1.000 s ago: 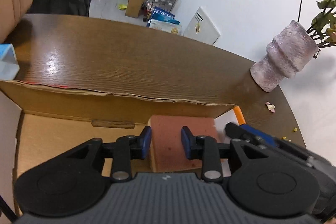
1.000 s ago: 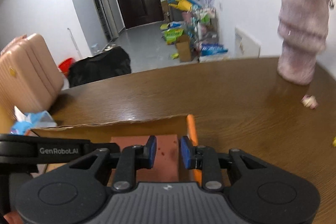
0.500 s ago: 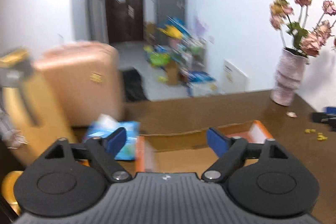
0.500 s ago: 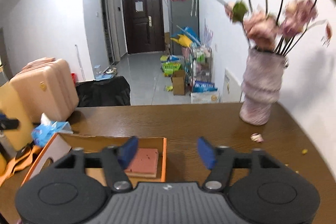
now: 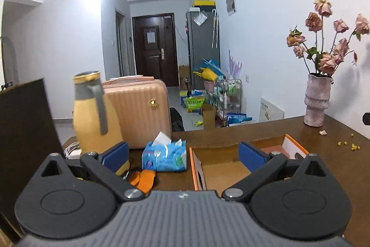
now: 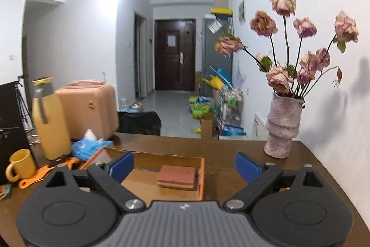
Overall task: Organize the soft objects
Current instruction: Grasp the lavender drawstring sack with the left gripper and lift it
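Since the sponge (image 6: 177, 177) already lies flat in the box's (image 6: 200, 177) right end, both grippers, left (image 5: 182, 153) and right (image 6: 183, 166), have just been opening their jaws, which stand wide apart, empty. Lift clear without catching the cardboard wall. Its long axis runs across the box.

The table (image 6: 231, 154) was glossy dark wood, the box (image 6: 201, 179) matt cardboard, the vase (image 6: 283, 126) rough-textured, the sponge (image 6: 177, 177) porous.
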Available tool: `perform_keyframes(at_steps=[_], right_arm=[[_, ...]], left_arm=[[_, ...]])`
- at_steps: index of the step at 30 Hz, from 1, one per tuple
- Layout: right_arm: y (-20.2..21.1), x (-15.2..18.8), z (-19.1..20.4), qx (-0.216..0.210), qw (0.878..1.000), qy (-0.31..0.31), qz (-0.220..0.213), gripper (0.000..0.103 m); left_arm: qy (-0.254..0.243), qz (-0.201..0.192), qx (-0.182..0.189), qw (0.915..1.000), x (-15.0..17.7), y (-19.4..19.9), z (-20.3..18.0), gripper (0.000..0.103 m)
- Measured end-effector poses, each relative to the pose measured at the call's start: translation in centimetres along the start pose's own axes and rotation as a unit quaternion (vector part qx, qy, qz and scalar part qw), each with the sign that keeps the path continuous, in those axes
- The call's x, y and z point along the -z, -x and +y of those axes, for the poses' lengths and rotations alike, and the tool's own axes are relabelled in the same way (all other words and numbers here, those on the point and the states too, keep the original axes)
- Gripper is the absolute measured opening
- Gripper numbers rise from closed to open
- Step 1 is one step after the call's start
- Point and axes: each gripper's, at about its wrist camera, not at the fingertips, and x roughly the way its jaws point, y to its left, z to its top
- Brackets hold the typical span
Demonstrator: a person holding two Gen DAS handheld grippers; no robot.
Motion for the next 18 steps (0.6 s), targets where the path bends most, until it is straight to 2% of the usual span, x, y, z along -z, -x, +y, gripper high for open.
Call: perform_keyframes(at_steps=[8,12,18], right_arm=[[8.2,6.7,4.5,-0.007,0.999,0.006,-0.049,0.101],[12.9,11.3,6.7,-0.004,0.998,-0.004,-0.062,0.103],[17.9,17.1,8.7,0.006,0.998,-0.020,-0.058,0.103]], left_arm=[[-0.026,-0.032,0.022,0.9989,8.0,7.7,0.4,0.103],[-0.009,-0.040,0.045,0.9982,11.4,12.1,1.1,0.103],[0.030,-0.050,0.050,0.9971,15.3,17.7,1.7,0.103]])
